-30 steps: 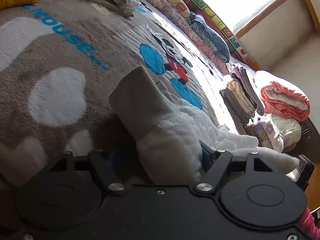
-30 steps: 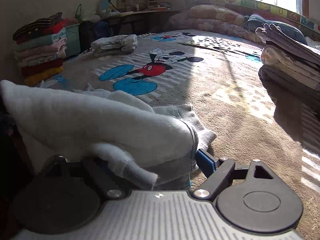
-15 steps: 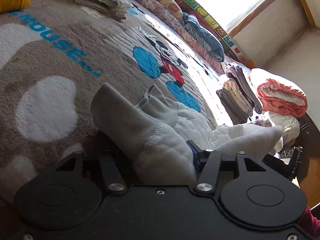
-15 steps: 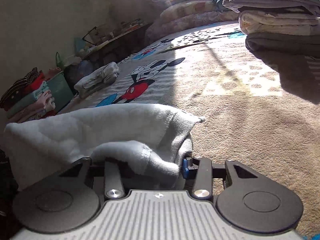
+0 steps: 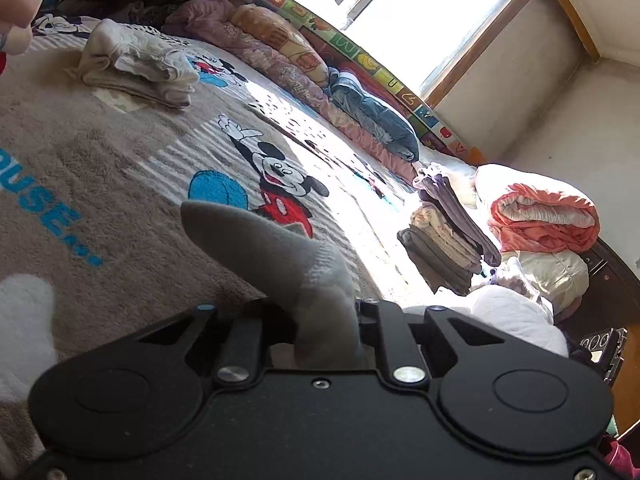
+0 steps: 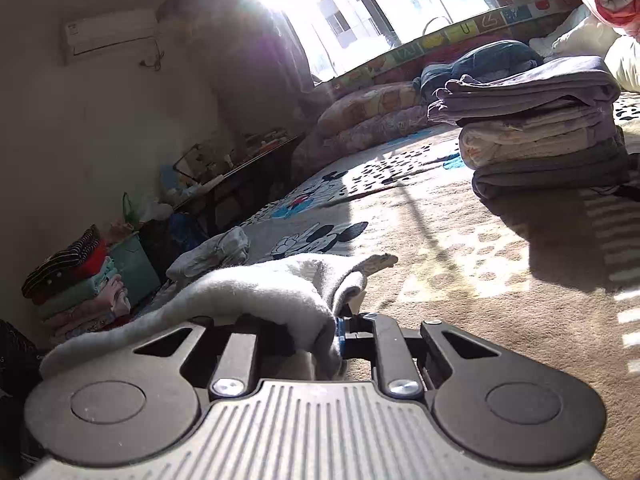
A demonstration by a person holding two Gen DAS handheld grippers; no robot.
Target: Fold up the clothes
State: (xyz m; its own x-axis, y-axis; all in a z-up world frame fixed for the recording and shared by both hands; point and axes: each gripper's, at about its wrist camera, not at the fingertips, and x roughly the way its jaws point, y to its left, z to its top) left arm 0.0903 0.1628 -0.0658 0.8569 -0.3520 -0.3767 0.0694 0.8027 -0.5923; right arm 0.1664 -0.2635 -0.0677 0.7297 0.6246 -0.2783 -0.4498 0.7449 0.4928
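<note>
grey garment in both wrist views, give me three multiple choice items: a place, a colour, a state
1. Where is the folded stack?
A. on the blanket
B. on a chair
C. in a drawer

2. What colour are the shorts on the blanket's mouse?
A. green
B. red
C. yellow

3. How are the left tongs?
A. wide open, empty
B. shut on the garment
C. out of view

A: the stack rests on the blanket.
B: red shorts show.
B: the cloth is pinched between the jaws.
</note>
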